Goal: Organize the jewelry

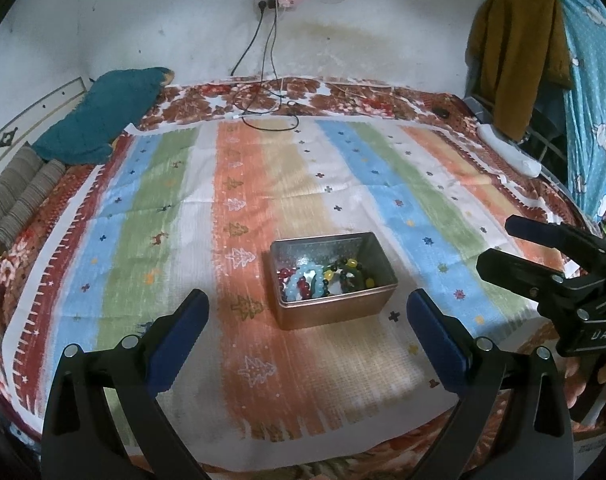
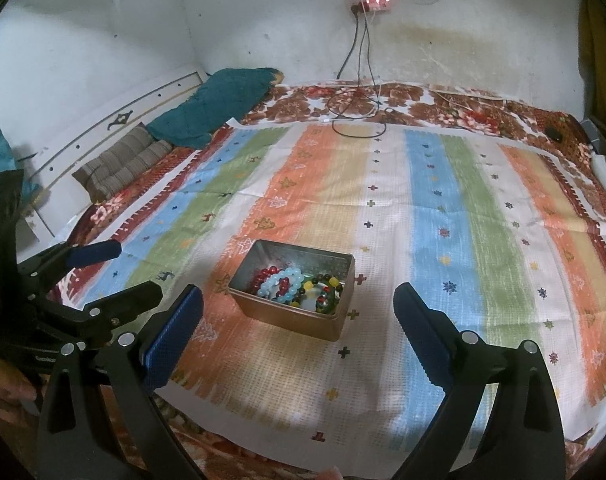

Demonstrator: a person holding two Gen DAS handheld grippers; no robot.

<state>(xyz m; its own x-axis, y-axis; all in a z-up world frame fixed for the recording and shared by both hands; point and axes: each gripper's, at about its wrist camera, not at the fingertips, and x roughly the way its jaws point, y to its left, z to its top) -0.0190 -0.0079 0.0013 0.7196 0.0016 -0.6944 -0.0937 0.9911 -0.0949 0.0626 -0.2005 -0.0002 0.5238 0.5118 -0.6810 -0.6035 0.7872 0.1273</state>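
An open metal tin (image 1: 377,256) stands on the striped cloth and holds several bead bracelets (image 1: 323,278) in red, pale blue, green and yellow. My left gripper (image 1: 307,310) is open and empty, just in front of the tin. The right gripper (image 1: 493,244) shows at the right edge, open. In the right wrist view the tin (image 2: 263,306) with the bracelets (image 2: 299,286) lies ahead between the open, empty right gripper (image 2: 299,304) fingers. The left gripper (image 2: 135,268) shows at the left, open.
The striped cloth (image 1: 183,208) covers a bed with a floral sheet. A teal cushion (image 1: 107,116) and a striped pillow (image 1: 19,200) lie at the far left. Charger cables (image 1: 269,108) trail from a wall socket. Clothes (image 1: 519,52) hang at the right.
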